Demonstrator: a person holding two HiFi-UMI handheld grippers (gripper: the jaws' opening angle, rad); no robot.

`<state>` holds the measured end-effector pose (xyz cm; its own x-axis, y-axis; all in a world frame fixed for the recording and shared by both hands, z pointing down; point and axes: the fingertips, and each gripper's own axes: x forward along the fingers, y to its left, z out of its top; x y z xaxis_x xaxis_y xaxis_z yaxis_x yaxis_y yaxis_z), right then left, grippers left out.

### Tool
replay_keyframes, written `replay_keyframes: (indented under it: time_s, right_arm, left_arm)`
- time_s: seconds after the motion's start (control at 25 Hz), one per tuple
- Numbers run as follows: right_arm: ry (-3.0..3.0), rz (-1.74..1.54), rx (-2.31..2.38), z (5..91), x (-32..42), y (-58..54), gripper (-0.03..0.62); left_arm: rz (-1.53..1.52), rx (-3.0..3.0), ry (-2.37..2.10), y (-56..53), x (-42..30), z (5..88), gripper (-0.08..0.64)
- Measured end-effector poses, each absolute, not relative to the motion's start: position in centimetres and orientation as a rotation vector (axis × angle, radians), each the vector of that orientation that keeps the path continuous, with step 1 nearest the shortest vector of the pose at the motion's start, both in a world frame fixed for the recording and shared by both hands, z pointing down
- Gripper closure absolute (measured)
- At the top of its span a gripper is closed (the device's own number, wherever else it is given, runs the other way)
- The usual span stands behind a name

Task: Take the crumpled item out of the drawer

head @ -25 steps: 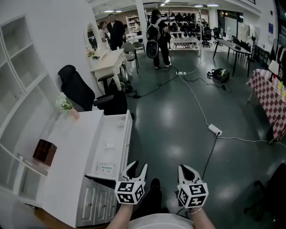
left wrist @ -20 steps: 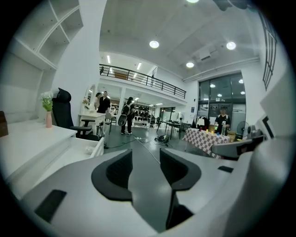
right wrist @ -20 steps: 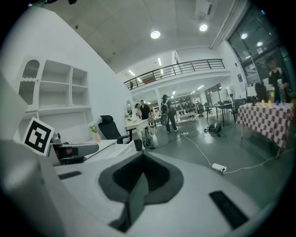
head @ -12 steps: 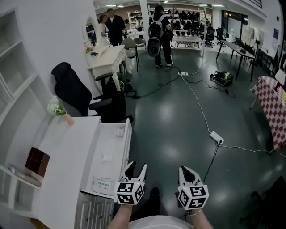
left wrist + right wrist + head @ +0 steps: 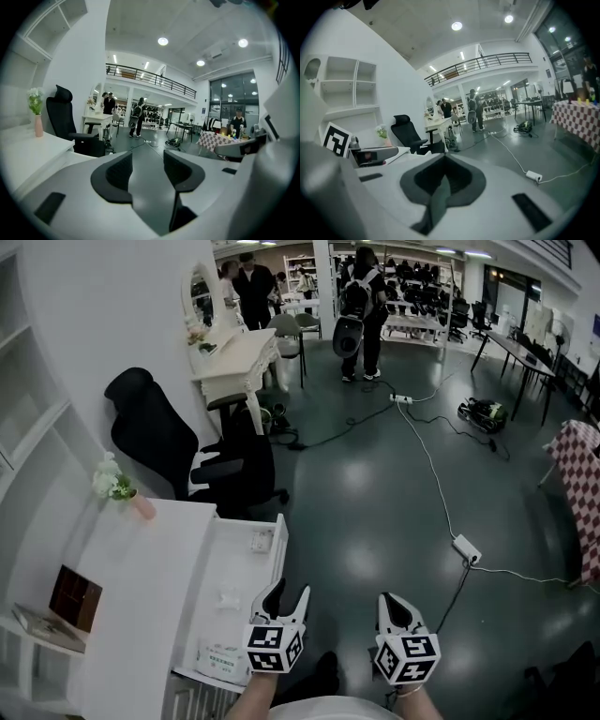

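Jaws of the left hand-held gripper (image 5: pixel 284 593) stand apart and are opening with nothing between them, just off the near right corner of the open white drawer (image 5: pixel 278 554) in the white bench (image 5: pixel 141 568). Beside it, the right hand-held gripper (image 5: pixel 397 607) is clenched on nothing over the dark grey floor (image 5: pixel 375 512). The small crumpled white item (image 5: pixel 228 598) lies near the middle of the drawer, apart from both grippers, between a white packet with green print (image 5: pixel 223 662) at the near edge and a small pale square thing (image 5: pixel 260 541) by the far right corner; a pink vase of white flowers (image 5: pixel 122 491) stands at the bench's far edge.
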<state>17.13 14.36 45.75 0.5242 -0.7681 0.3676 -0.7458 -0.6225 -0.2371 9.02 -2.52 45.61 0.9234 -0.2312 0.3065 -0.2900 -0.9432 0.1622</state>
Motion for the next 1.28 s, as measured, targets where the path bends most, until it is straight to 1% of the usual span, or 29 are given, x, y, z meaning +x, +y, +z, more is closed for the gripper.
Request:
replay_keyframes:
  time_s: [0.28, 0.52, 1.04, 1.28]
  right_arm:
    - [1.352, -0.713, -2.693, 45.8, 20.4, 10.1, 0.591]
    - [1.457, -0.708, -2.657, 45.3, 21.1, 6.4, 0.591]
    - [1.862, -0.692, -2.449, 44.5, 21.6, -4.6, 0.591]
    - [2.117, -0.708, -2.265, 44.5, 20.4, -11.0, 0.591]
  left_arm:
    - [0.389, 2.859, -0.427, -6.8, 11.9, 45.7, 0.370]
    - [0.366, 2.844, -0.531, -9.7, 11.7, 45.9, 0.370]
    - [0.331, 2.713, -0.972, -17.1, 7.2, 46.7, 0.371]
    - [0.345, 2.583, -1.234, -20.9, 3.3, 47.7, 0.370]
